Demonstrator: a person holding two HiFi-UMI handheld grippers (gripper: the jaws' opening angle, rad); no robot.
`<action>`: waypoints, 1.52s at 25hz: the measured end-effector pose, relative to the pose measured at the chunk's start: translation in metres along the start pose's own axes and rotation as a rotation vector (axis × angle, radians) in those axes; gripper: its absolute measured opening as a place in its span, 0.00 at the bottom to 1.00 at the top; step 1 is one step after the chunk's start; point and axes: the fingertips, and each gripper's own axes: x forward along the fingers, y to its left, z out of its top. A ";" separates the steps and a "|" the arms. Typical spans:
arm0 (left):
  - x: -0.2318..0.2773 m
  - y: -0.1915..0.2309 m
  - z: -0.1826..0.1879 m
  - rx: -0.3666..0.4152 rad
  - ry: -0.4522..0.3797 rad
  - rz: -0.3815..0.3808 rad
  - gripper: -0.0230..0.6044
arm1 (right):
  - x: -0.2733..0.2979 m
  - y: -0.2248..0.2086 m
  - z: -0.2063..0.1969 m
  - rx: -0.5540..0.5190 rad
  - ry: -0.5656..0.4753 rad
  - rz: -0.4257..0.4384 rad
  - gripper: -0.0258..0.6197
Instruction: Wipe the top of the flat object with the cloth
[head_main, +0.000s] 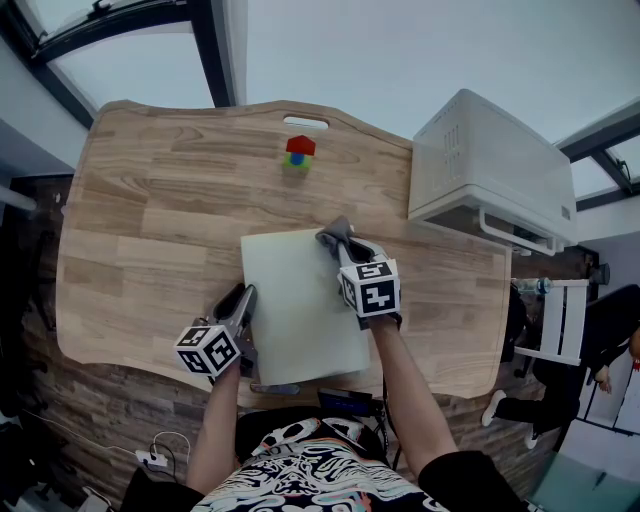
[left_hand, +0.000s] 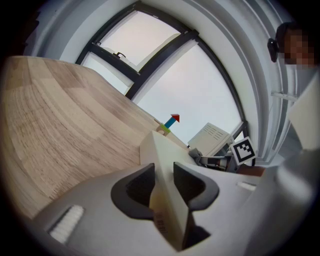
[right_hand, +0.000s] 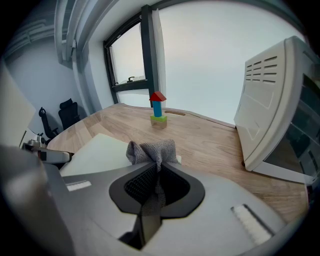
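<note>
A pale flat board (head_main: 300, 300) lies on the wooden table (head_main: 150, 220) in front of me. My left gripper (head_main: 243, 298) is shut on the board's left edge; in the left gripper view the board (left_hand: 162, 165) stands edge-on between the jaws of that gripper (left_hand: 164, 187). My right gripper (head_main: 342, 243) is shut on a grey cloth (head_main: 336, 236), which rests at the board's far right corner. In the right gripper view the cloth (right_hand: 152, 151) bunches out of the jaws of that gripper (right_hand: 155, 180) over the board (right_hand: 100, 150).
A small stack of coloured blocks (head_main: 299, 152) stands at the table's far edge, past the board. A white microwave-like box (head_main: 490, 170) sits at the right, overhanging the table. A person (head_main: 560, 400) is at the lower right beside a white chair (head_main: 560, 320).
</note>
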 end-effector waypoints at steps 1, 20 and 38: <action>0.000 0.000 0.000 0.000 0.000 -0.001 0.32 | 0.000 0.000 0.000 0.001 0.000 -0.002 0.07; 0.000 0.000 0.000 0.000 0.005 -0.010 0.32 | 0.003 0.010 0.002 -0.092 0.032 -0.028 0.07; 0.000 0.001 -0.001 -0.011 -0.004 -0.009 0.32 | 0.012 0.028 -0.001 -0.152 0.071 0.009 0.07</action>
